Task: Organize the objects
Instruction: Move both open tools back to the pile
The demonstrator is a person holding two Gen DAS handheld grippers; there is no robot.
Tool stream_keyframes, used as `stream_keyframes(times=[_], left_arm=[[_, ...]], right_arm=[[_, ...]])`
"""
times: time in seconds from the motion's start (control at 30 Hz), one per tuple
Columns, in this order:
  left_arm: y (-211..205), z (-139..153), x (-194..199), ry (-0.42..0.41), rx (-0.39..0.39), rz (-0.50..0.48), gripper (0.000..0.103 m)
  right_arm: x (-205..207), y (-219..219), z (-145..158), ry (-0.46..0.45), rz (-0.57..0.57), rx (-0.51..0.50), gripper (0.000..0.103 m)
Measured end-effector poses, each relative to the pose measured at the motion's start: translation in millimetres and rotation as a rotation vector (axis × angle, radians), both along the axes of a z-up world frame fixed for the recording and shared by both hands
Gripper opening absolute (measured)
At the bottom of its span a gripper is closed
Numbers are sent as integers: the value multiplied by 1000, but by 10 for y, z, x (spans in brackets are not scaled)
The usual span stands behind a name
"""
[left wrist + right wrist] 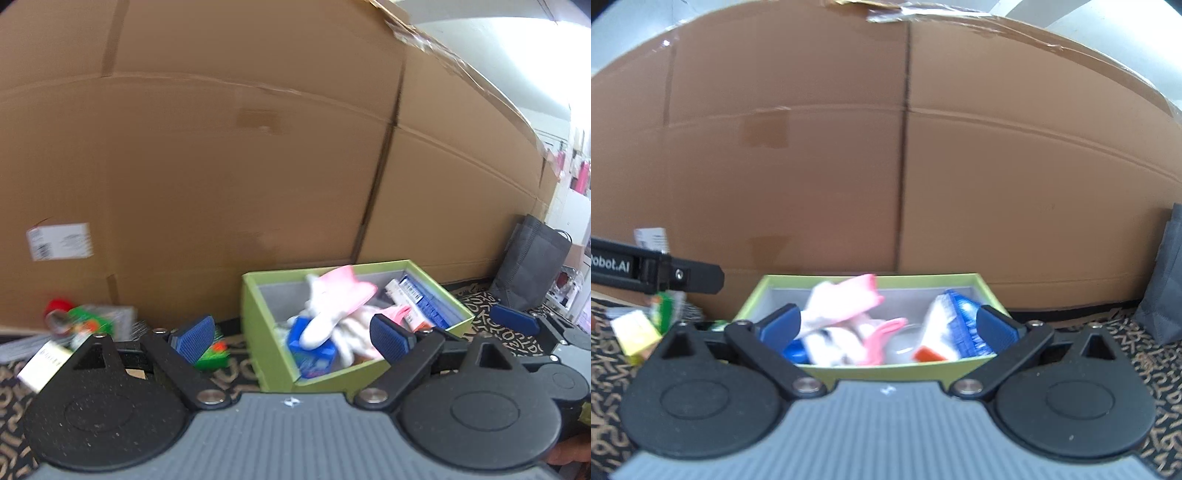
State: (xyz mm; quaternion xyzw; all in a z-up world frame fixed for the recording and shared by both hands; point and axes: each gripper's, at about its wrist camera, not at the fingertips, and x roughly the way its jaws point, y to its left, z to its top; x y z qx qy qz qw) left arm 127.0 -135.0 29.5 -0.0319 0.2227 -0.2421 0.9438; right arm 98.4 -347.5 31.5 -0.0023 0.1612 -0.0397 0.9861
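Both my wrist cameras look low and forward, close to the green box (273, 354) (886, 369), which both share, cardboard wall (221, 166) (886, 166) behind.

black linkage arms, silver pivot screws, ribbed grey housing and blue textured pads (194, 338) are being shown on both grippers.
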Motion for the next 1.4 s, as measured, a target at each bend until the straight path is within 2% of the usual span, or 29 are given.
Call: stream_keyframes(times=[0.17,0.4,0.6,0.83,1.07,1.23,1.4], left_arm=[[395,-159,-240,-19,32,85,94],[941,-404,-431,31,-21,177,94],[1342,-585,-342,72,-22,272,94],[1734,-729,-73,114,-34,379,94],[1912,-787,98,141,-40,396,94],[1910,-818,214,156,-33,384,94],[1802,-847,374,174,-40,369,94]], right_arm=[[-206,339,-54,12,73,41,103],[-214,809,-326,96,164,84,103],[-175,1196,-525,159,222,72,103],[119,1641,-707,214,270,59,103],[620,2026,-821,257,307,64,102],[915,2221,-913,288,311,51,93],[1000,2132,-1000,304,276,61,84]])
